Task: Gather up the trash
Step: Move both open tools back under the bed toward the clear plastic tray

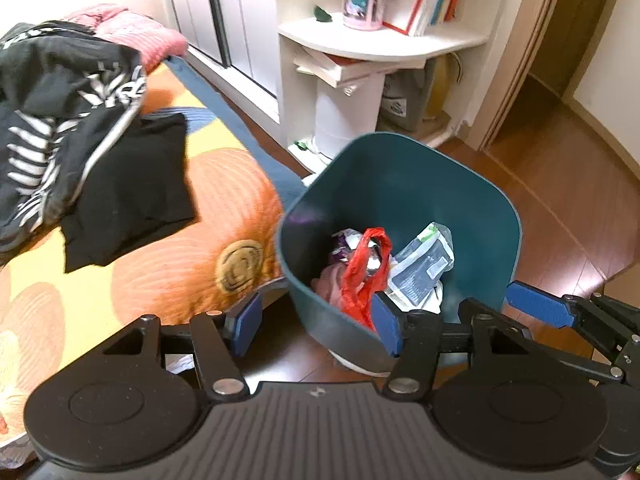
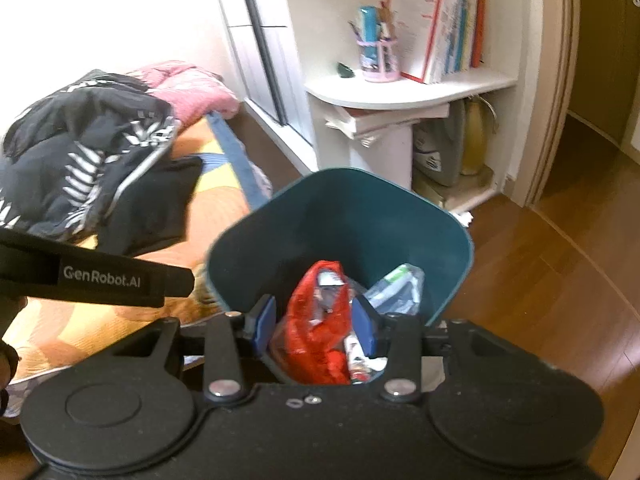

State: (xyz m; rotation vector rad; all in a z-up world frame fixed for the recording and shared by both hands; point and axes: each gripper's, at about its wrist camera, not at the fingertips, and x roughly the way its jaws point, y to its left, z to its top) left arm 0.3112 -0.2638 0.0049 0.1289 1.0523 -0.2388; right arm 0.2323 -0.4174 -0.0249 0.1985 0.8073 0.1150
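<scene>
Both tongs (image 1: 318, 326) (image 2: 316, 330) gape empty above the bin's rim (image 1: 400, 140), seemingly clear, beside open floor (image 1: 560, 200).

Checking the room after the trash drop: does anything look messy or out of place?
Yes. Dark clothes lie in a loose heap on the bed, and papers jut crookedly from under the white shelf. The trash sits inside the teal bin.

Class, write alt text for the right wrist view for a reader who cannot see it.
A teal plastic waste bin on a wooden floor holds a red plastic bag and clear wrappers. The right gripper hangs open and empty above it, beside a bed with an orange cover.
</scene>
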